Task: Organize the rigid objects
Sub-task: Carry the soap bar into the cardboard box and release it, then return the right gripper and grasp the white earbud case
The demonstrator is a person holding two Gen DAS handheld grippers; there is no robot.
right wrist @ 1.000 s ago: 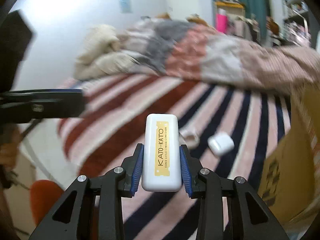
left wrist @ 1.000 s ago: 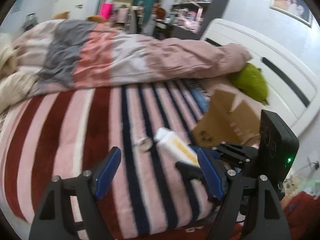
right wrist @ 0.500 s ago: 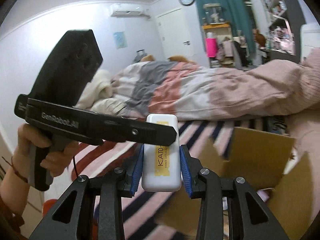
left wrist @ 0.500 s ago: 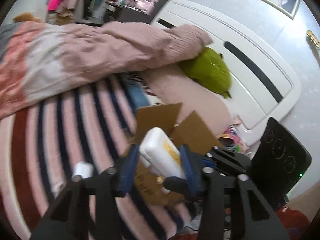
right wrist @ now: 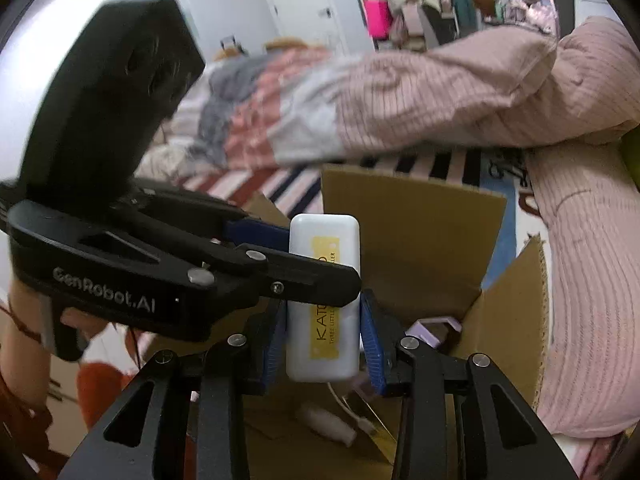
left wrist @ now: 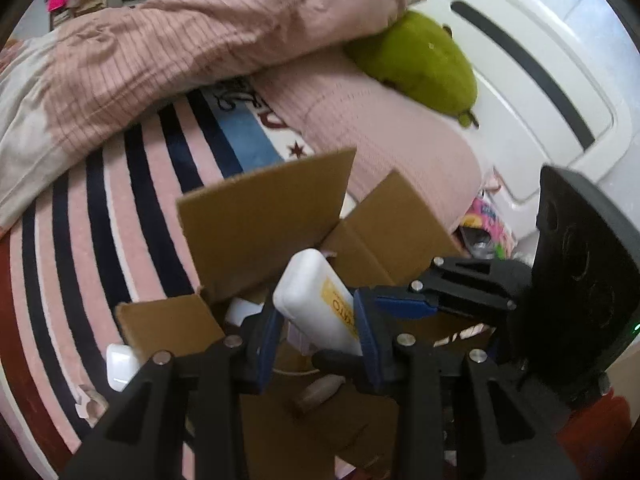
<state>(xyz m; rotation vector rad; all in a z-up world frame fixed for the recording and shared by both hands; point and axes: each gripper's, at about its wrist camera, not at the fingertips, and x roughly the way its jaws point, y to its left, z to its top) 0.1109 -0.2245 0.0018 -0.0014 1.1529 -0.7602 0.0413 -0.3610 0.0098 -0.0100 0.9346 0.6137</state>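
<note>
My right gripper (right wrist: 323, 340) is shut on a white rounded case with a yellow KATO label (right wrist: 323, 304) and holds it over an open cardboard box (right wrist: 412, 232). In the left wrist view the case (left wrist: 316, 300) sits between my left gripper's blue pads (left wrist: 318, 344), over the box (left wrist: 260, 216); the left jaws stand narrow, and whether they touch the case I cannot tell. The left gripper body crosses in front of the case in the right wrist view. A small white case (left wrist: 120, 366) lies on the striped bedsheet beside the box.
Inside the box lie a small white bottle-like item (right wrist: 326, 426), a cable and a lilac object (right wrist: 434, 330). A pink ribbed duvet (left wrist: 180, 40), a green plush (left wrist: 424, 64) and the white headboard (left wrist: 532, 92) lie behind the box. A small scrap (left wrist: 90, 404) lies on the sheet.
Both grippers have swung from the open striped sheet to above the cardboard box. The right gripper has carried the white case along. The left jaws have narrowed around the case.
</note>
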